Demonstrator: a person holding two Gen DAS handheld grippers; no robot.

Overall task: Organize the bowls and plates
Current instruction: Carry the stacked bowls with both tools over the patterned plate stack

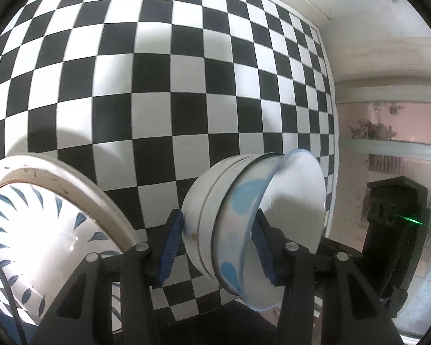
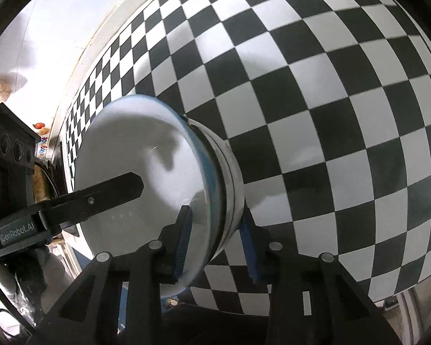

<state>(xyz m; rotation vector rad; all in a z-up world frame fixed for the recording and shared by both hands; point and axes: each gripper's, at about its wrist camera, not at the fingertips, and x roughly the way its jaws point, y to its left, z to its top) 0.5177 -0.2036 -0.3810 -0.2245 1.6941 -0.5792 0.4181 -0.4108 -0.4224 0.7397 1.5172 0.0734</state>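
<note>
A stack of nested bowls point(image 1: 207, 215) sits tilted in the left wrist view; the top bowl point(image 1: 238, 201) has a pale blue rim and blue splashes, over plain white ones. My left gripper point(image 1: 217, 244) is shut on the stack, one blue pad on the white outer wall and the other inside the top bowl. In the right wrist view the same stack point(image 2: 230, 178) is clamped across its rim by my right gripper point(image 2: 215, 241), one pad inside and one outside. A black finger point(image 2: 115, 189) of the left gripper lies inside the bowl there. The right gripper's black body point(image 1: 393, 224) shows at the far right.
A black-and-white checkered cloth point(image 1: 186, 72) covers the table point(image 2: 330, 115). A larger white bowl with blue leaf marks point(image 1: 43, 230) stands at the lower left, close to the left gripper. The table's edge point(image 1: 330, 115) runs down the right, with pinkish floor beyond.
</note>
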